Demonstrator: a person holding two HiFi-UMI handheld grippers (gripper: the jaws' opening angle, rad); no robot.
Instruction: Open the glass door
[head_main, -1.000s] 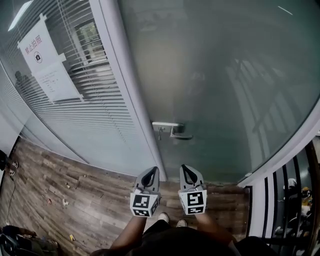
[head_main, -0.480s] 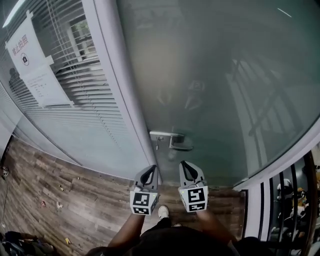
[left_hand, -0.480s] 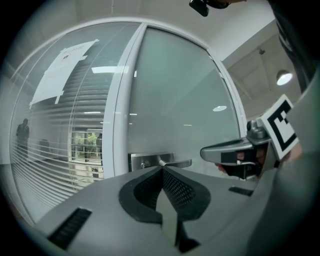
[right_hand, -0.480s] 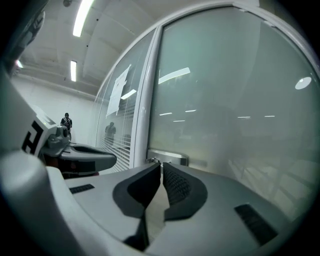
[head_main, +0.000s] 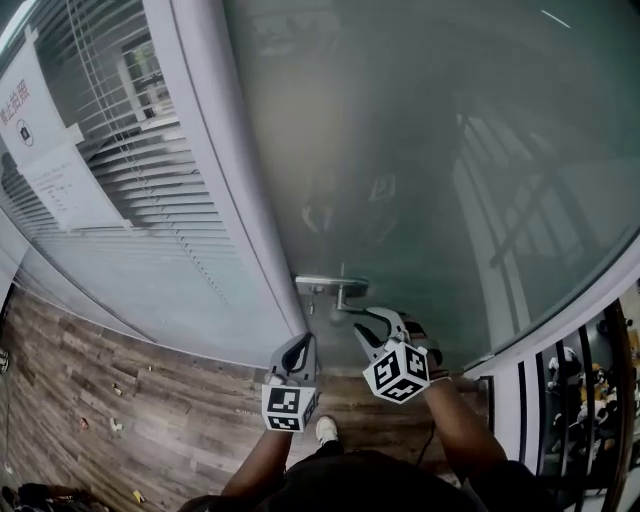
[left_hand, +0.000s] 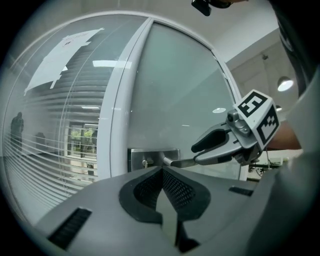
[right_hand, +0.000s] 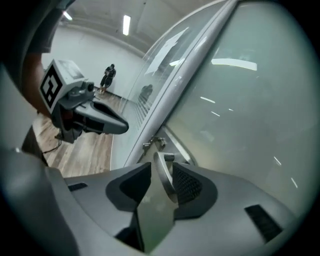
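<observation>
Currently the right tongs (right_hand: 158, 176) are opening, straddling the silver metal lever handle (right_hand: 159, 163) of the frosted glass door (head_main: 420, 180), while the left tongs (left_hand: 162, 176) are hovering pressed together, empty.

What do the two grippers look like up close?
Both the left gripper and right gripper are grey plastic with black, mesh-textured pads, shaped like a pointed beak. Each carries a white cube printed with black square markers. The right gripper's jaws are opening, with the door handle between them.
</observation>
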